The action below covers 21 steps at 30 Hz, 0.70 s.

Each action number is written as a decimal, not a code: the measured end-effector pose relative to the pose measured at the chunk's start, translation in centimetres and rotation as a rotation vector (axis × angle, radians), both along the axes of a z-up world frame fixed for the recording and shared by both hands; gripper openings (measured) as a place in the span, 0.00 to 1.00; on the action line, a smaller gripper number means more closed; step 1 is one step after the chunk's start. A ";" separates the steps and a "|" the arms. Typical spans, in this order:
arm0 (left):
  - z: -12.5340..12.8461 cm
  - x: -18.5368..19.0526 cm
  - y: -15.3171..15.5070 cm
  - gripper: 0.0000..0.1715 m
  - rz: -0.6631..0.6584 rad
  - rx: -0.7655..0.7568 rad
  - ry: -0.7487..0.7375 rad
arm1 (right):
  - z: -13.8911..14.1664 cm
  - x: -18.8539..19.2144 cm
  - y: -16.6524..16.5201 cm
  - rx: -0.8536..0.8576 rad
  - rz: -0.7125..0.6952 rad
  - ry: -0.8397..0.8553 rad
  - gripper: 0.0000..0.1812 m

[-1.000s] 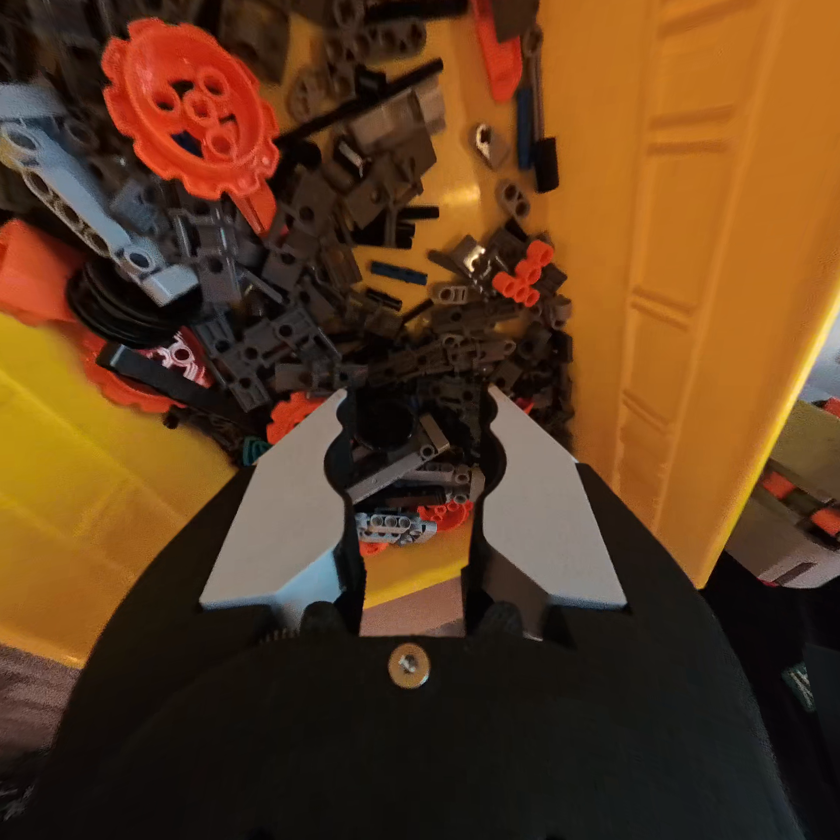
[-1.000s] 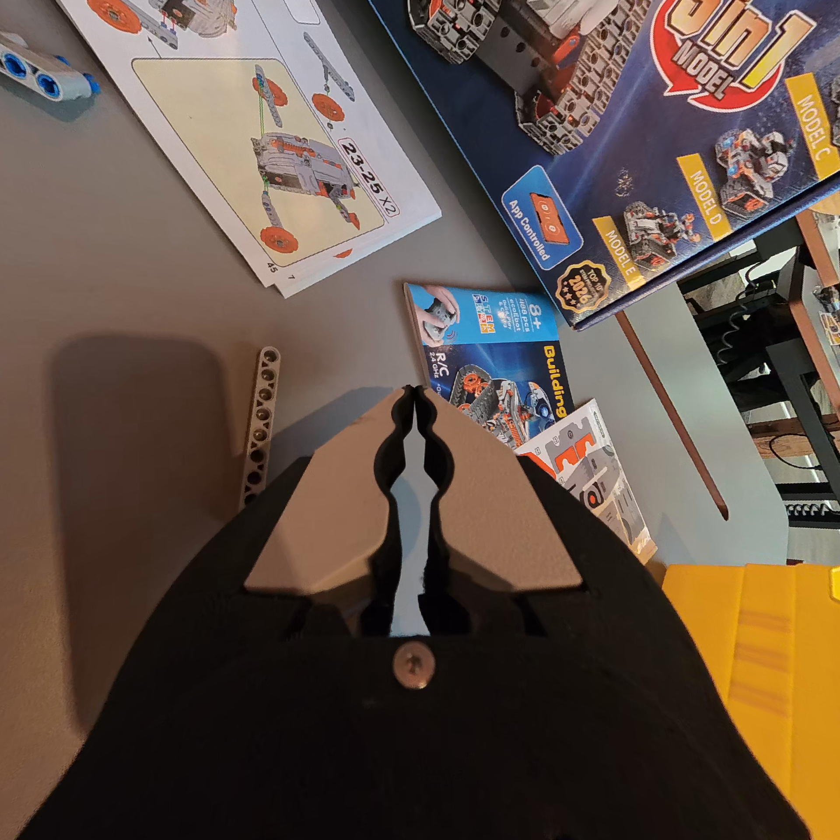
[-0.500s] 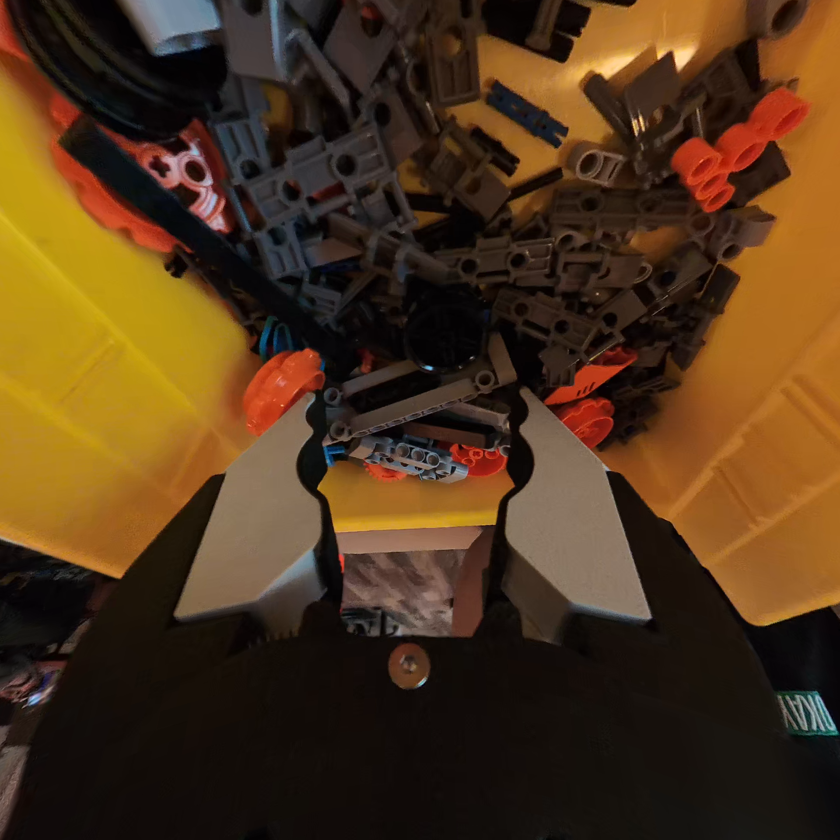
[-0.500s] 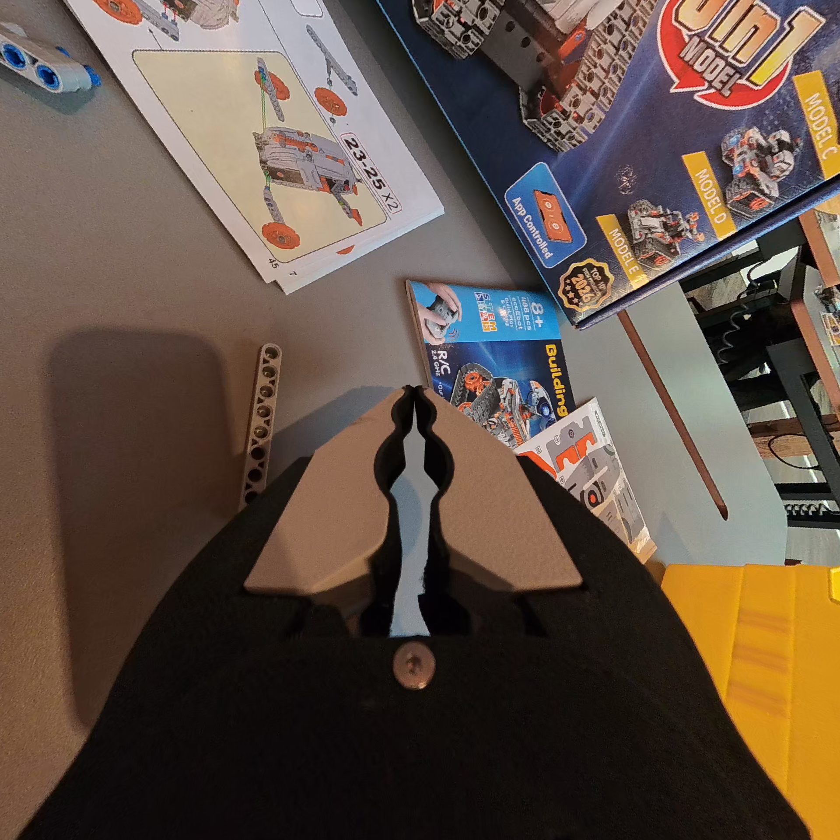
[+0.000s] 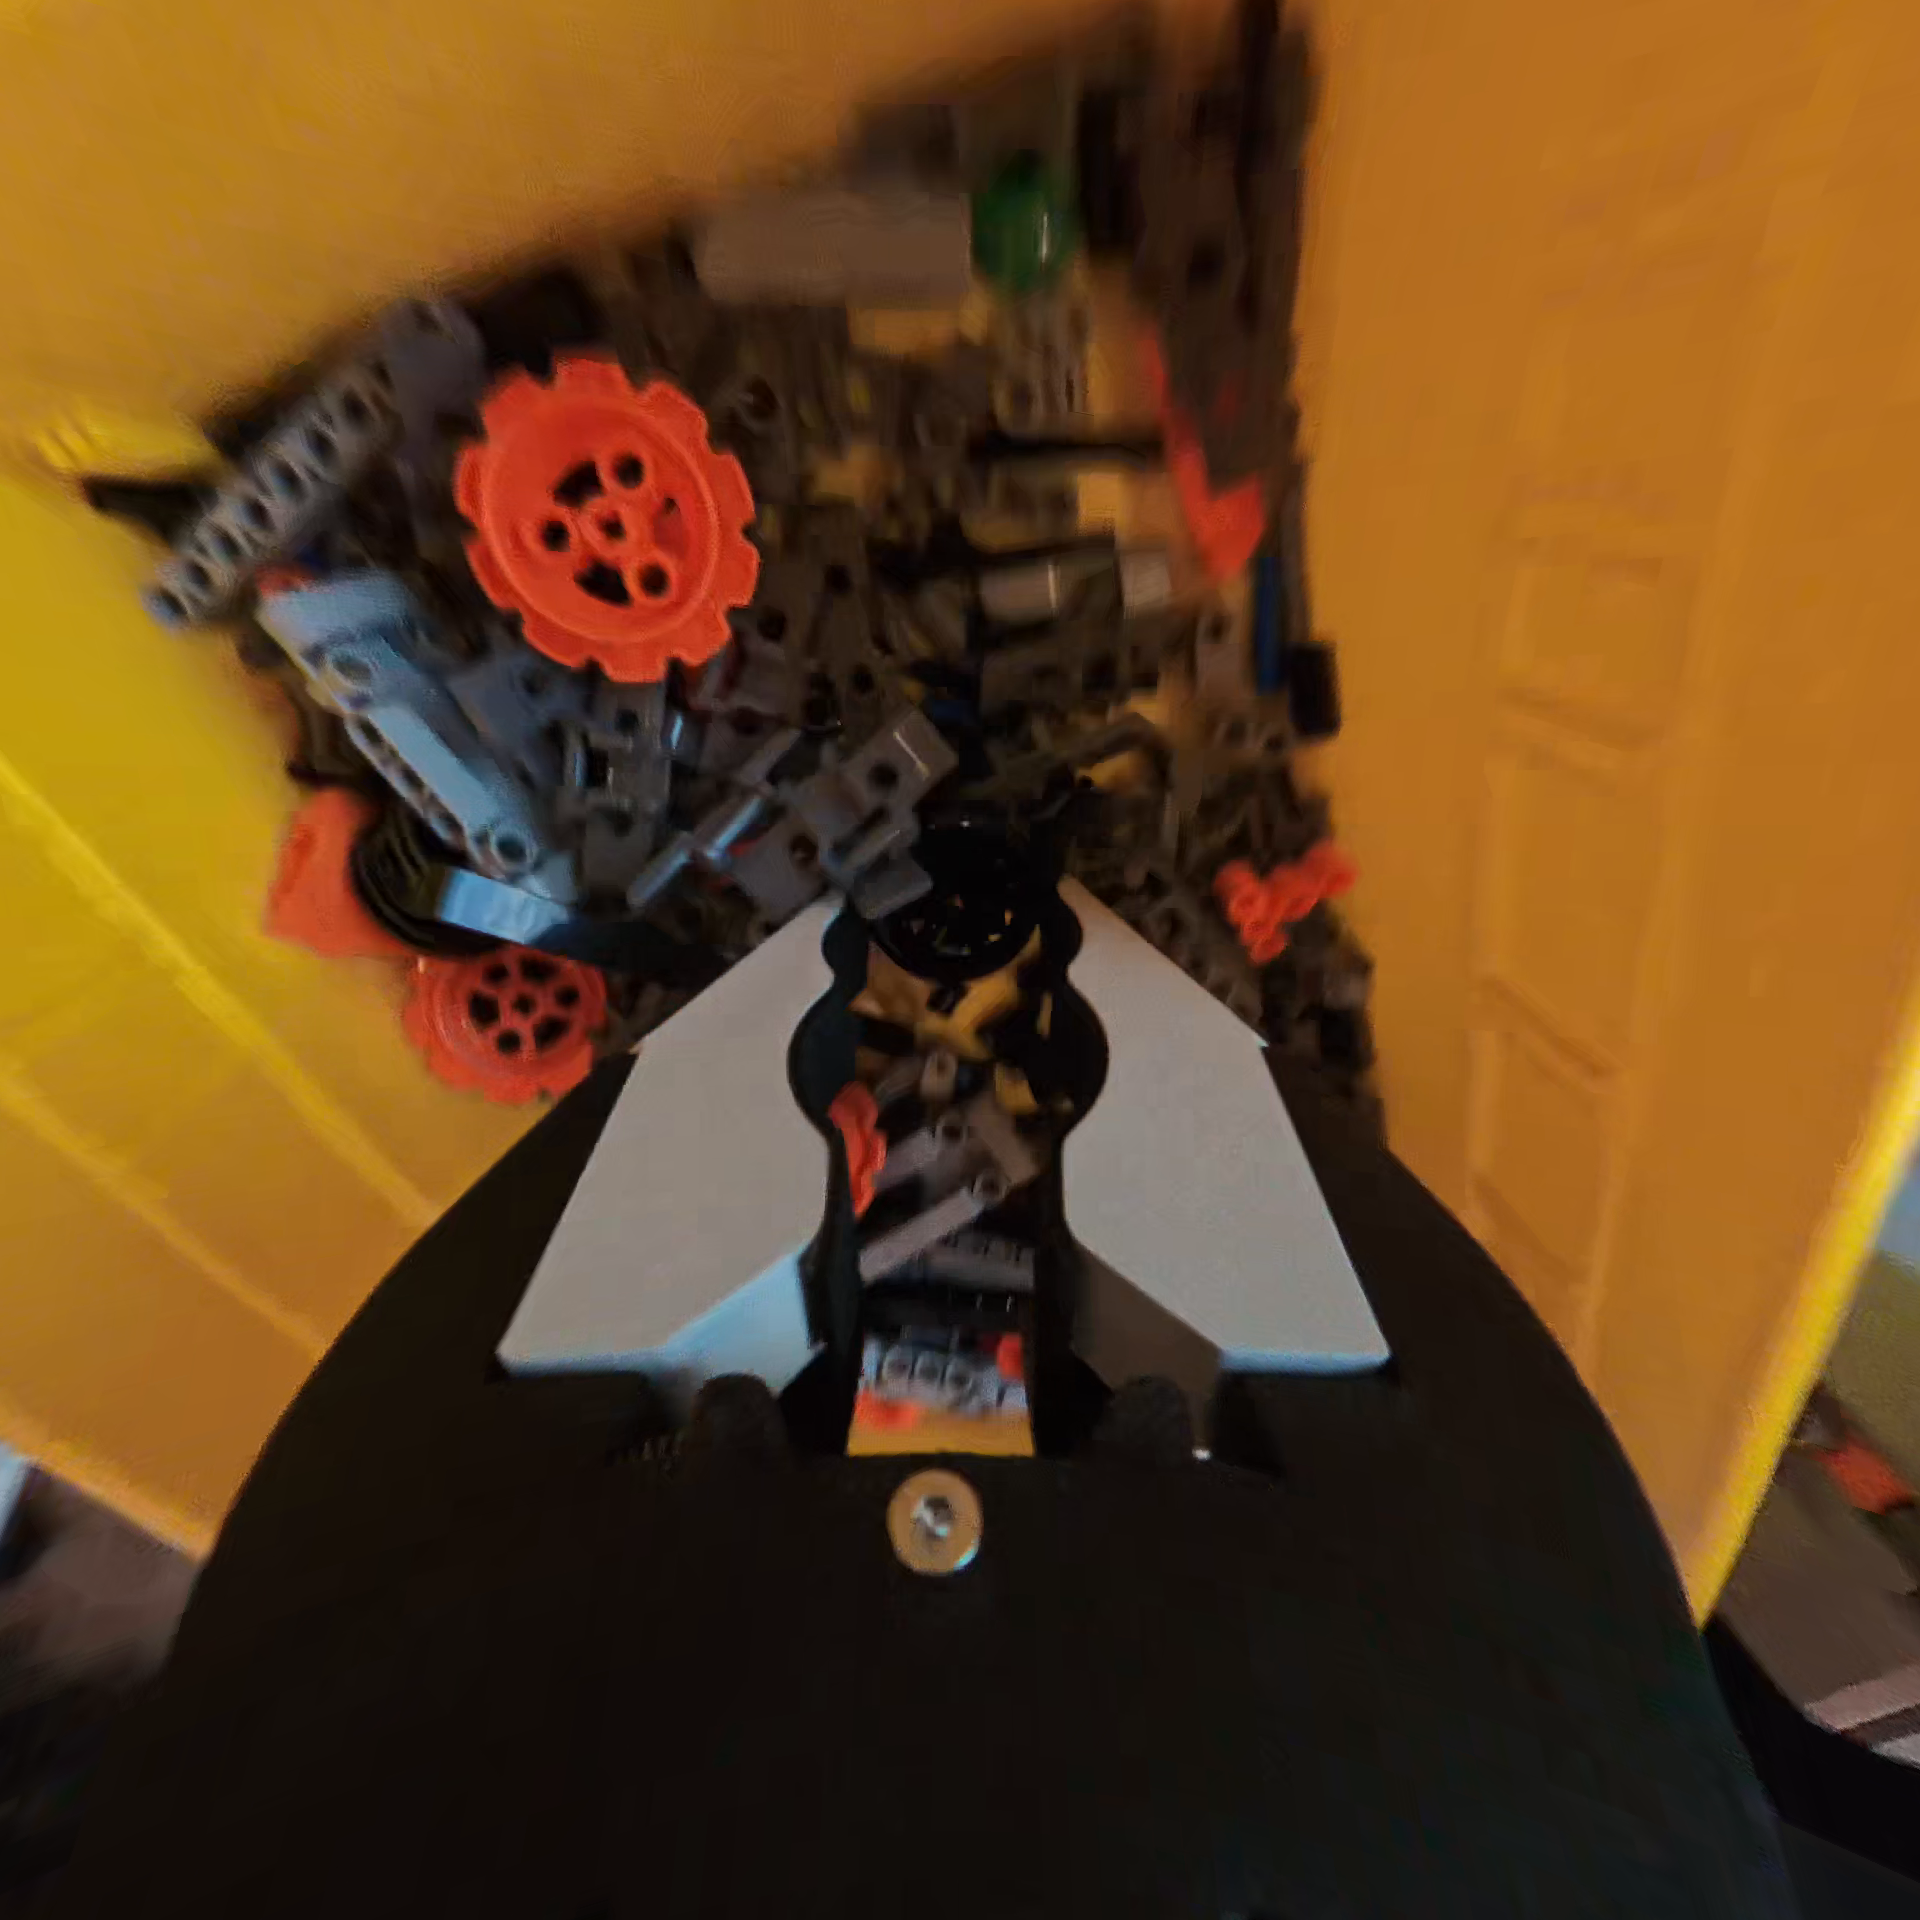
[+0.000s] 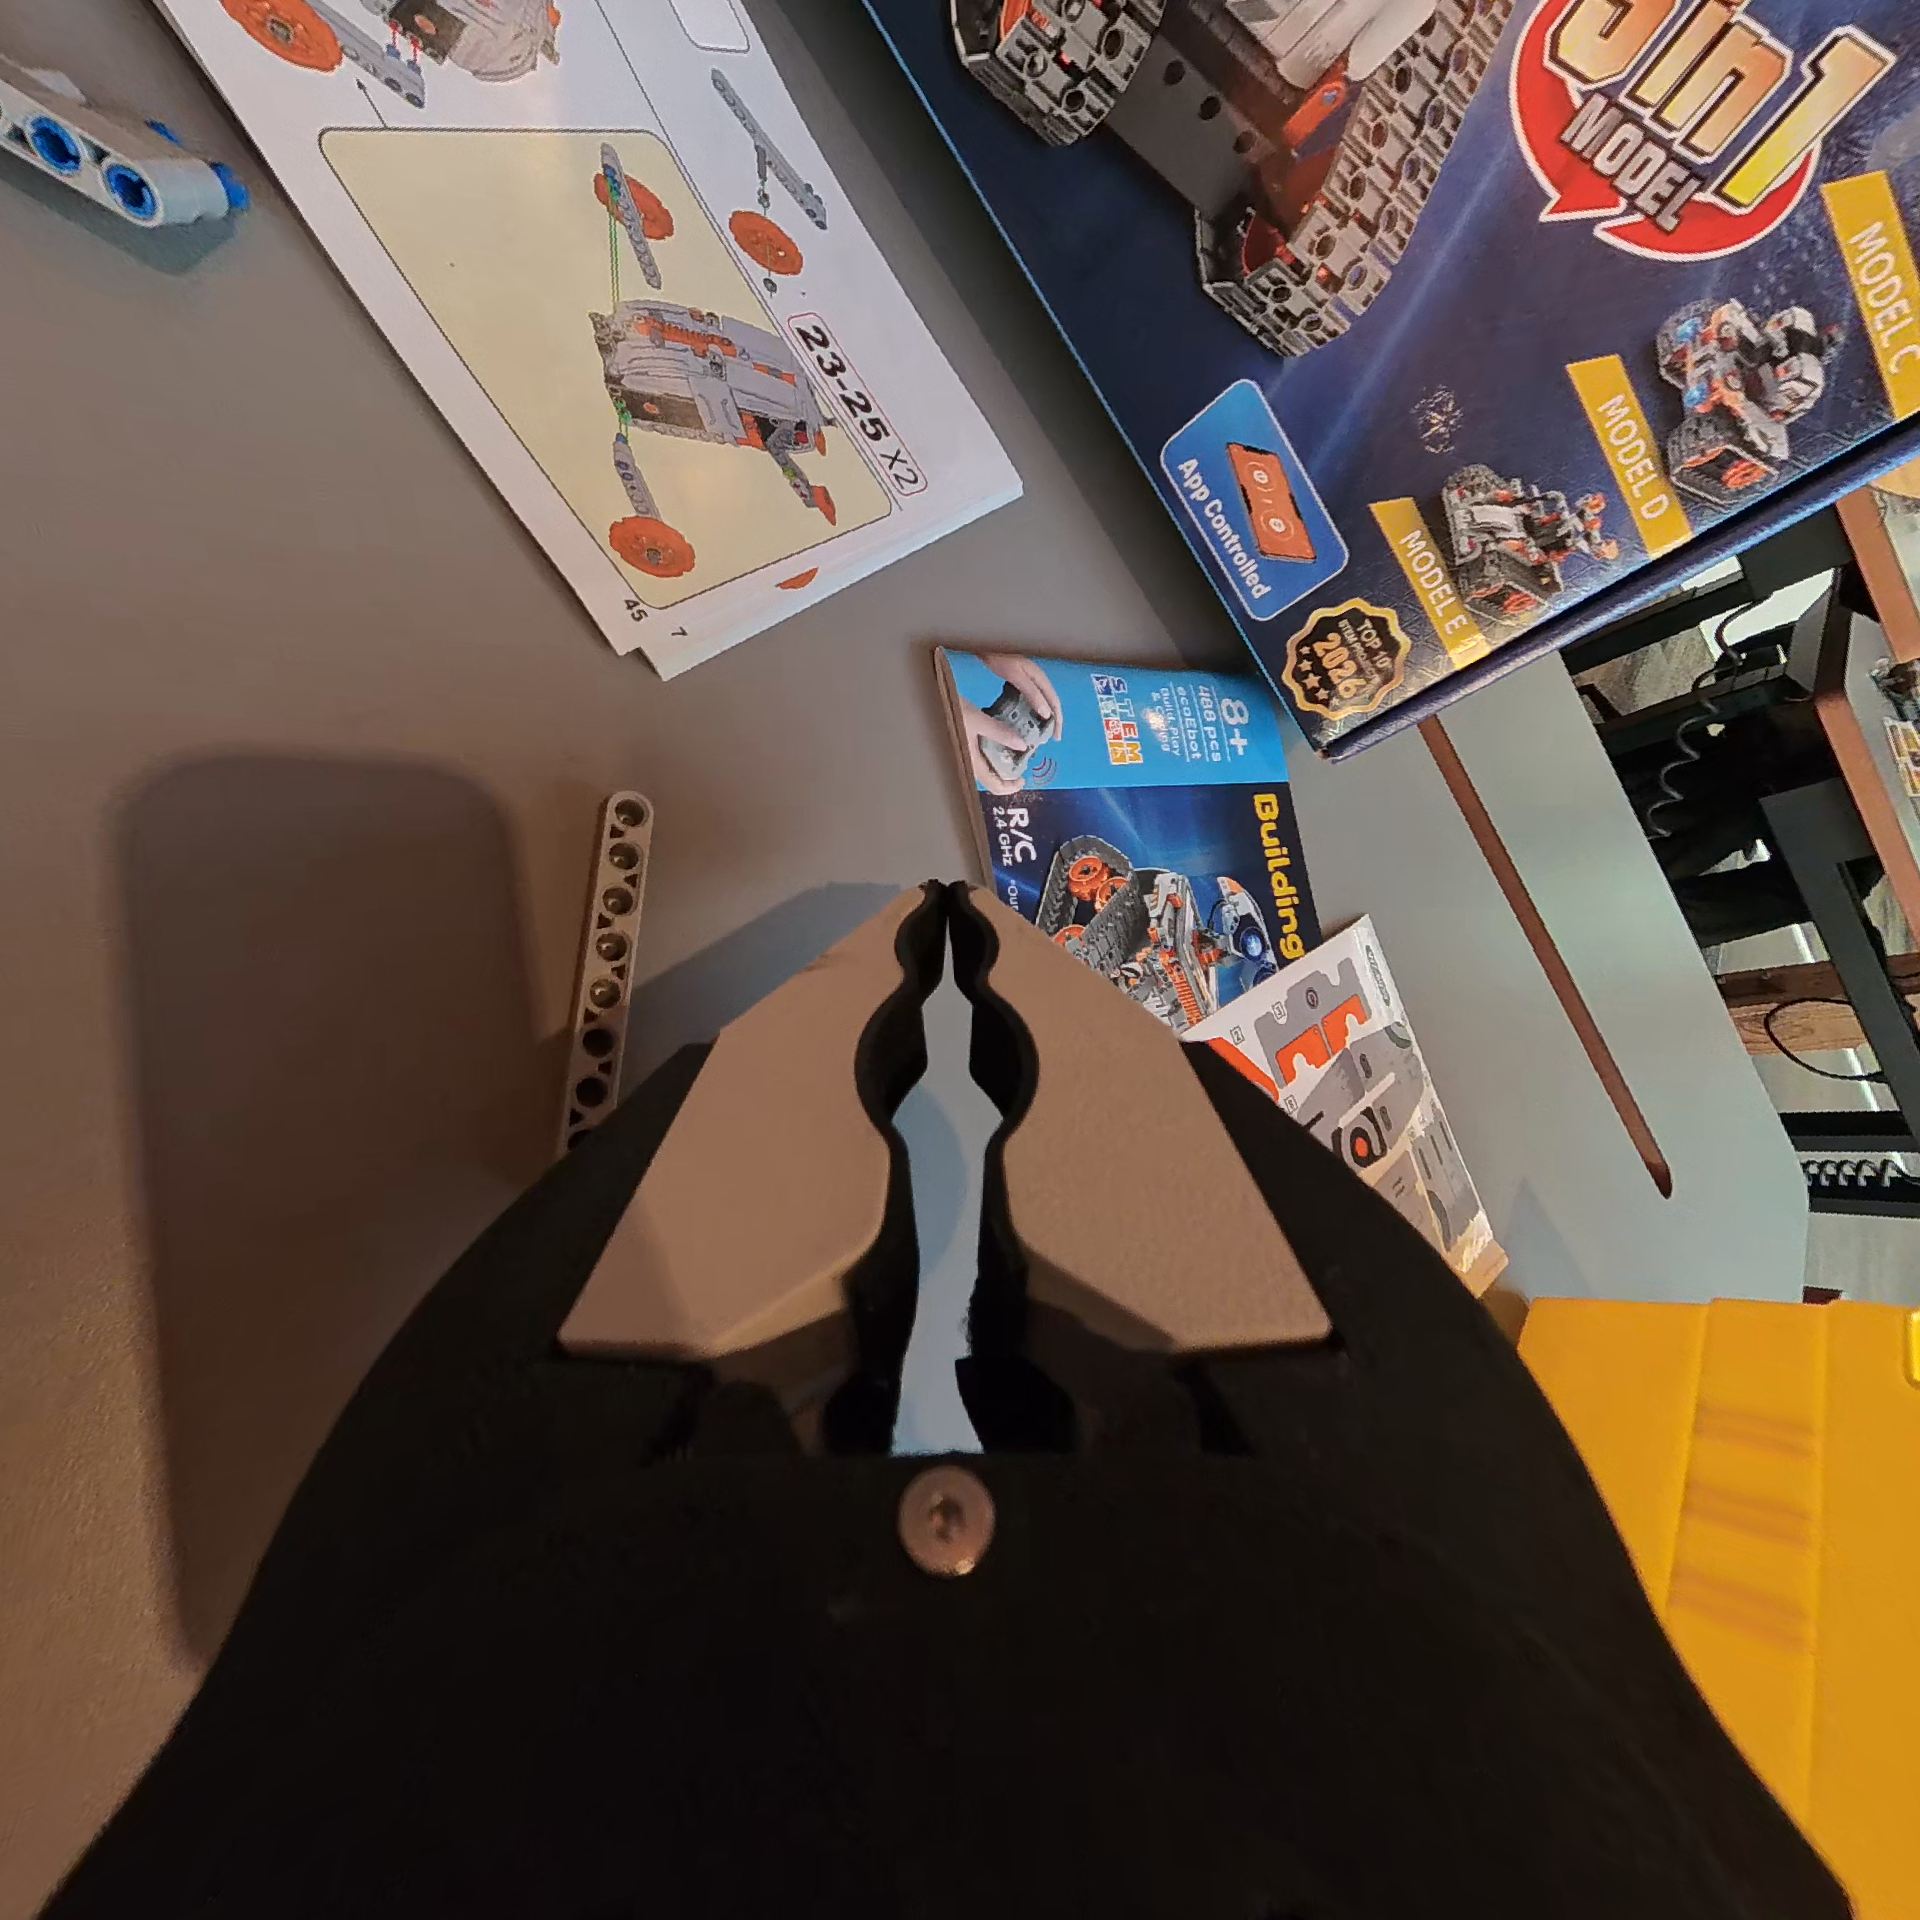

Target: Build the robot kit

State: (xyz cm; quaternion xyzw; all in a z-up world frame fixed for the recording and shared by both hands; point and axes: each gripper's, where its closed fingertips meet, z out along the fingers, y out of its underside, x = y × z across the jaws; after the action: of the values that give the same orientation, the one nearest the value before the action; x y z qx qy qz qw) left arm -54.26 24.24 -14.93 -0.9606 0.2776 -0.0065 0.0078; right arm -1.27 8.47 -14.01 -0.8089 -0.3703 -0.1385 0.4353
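My left gripper (image 5: 956, 899) is inside a yellow bin (image 5: 1558, 623), above a pile of grey, black and orange building parts. Its jaws are closed on a small black round wheel (image 5: 961, 914) held at the tips. The view is motion-blurred. A big orange toothed wheel (image 5: 608, 530) lies up left of it. My right gripper (image 6: 945, 888) is shut and empty, low over a grey table (image 6: 260, 623). A grey holed beam (image 6: 613, 966) lies flat just left of its fingers.
A smaller orange wheel (image 5: 504, 1013) and a light grey beam (image 5: 416, 727) lie at the bin's left. On the table are an open instruction sheet (image 6: 582, 312), a blue product box (image 6: 1455, 312), a small booklet (image 6: 1132, 821), a leaflet (image 6: 1351, 1091), and the yellow bin (image 6: 1714, 1558) at bottom right. The left gripper's tips are roughly 55 cm from the right gripper's.
My left gripper went down into the pile, closed on the black wheel and pulled back up from the parts. My right gripper has stayed still.
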 end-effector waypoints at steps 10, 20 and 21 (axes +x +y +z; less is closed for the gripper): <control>1.4 -1.4 -3.8 0.40 0.075 -0.135 -0.037 | 1.2 3.0 1.1 0.056 -0.202 -0.069 0.05; 2.4 -2.8 -8.9 0.56 0.044 -0.207 0.123 | 2.1 7.5 0.0 0.032 -0.506 -0.179 0.12; 2.3 -2.9 -8.8 0.56 0.054 -0.209 0.135 | 2.2 7.9 -0.1 0.032 -0.518 -0.212 0.12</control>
State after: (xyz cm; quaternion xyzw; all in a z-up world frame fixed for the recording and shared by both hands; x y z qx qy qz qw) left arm -57.17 15.42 -12.68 -0.9616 0.2494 0.0294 -0.1109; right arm 6.60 8.32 -11.85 -0.8504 -0.1927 -0.3349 0.3570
